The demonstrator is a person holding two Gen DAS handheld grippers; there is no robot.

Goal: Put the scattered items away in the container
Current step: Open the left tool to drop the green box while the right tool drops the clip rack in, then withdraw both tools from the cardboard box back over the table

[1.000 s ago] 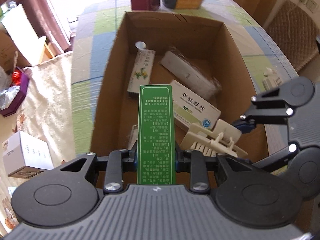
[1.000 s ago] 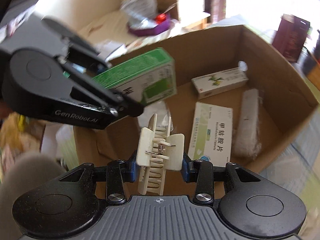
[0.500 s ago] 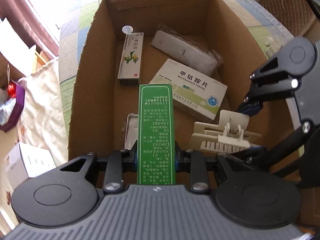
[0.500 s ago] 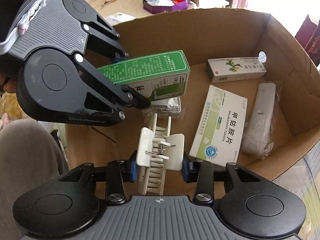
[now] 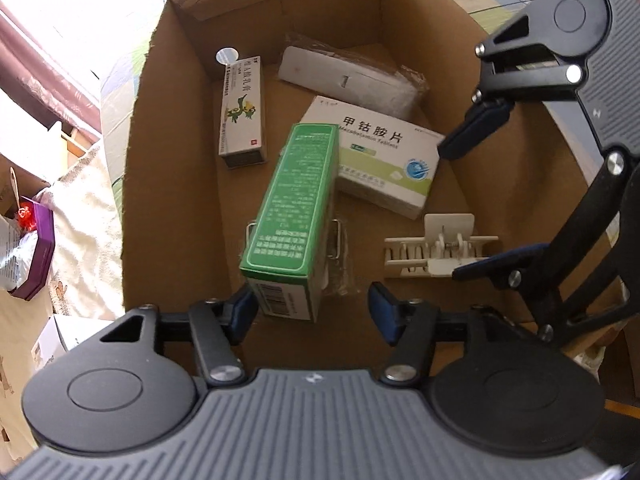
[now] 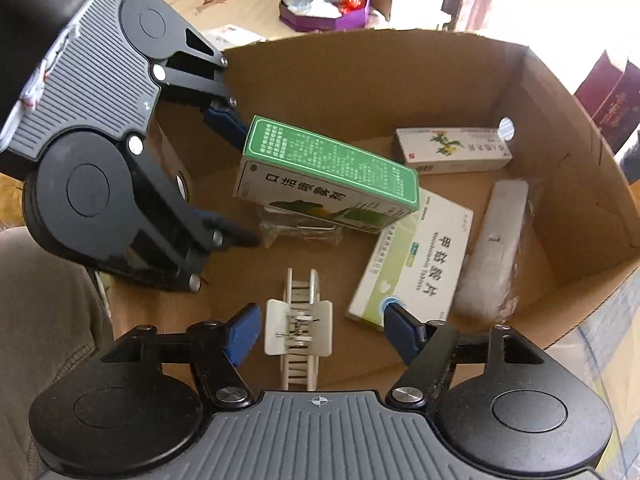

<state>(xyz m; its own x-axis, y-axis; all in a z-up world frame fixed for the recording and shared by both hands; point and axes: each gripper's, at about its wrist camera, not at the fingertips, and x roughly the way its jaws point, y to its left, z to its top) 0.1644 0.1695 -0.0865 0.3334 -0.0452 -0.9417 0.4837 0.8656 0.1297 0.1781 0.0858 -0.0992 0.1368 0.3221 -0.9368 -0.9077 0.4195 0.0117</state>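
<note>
Hovering over the near end of the cardboard box [image 5: 172,184], the left gripper [image 5: 312,314] has its jaws spread wide with nothing between them; the green carton [image 5: 296,208] lies just ahead of its blue pads, free of both. In the right wrist view the right gripper [image 6: 320,334] likewise stands with its jaws apart, and the white hair claw [image 6: 298,330] sits on the box floor between the pads without touching either that can be seen.

Next in, the green carton rests tilted, its near end propped on a clear-wrapped metal item [image 6: 296,230] and its far end leaning on the white and green tablet box [image 5: 386,160]. The hair claw lies on bare cardboard to the right of the carton, well apart from it, near the lower finger of the right gripper as the left wrist camera sees it.

Farther along the floor, the tablet box lies flat at a slant. Left of it, close to the box's left wall, a slim white ointment carton [image 5: 242,110] lies lengthwise, with a round silvery seal [image 5: 227,56] at its far end. Beyond the tablet box a white pack in clear wrap [image 5: 352,80] rests near the far wall.

Outside the box, a purple tray [image 6: 324,16] holding crumpled wrapping sits on a cream cloth, and a patterned covering on the worktop [image 5: 120,76] shows past the box's left rim.
</note>
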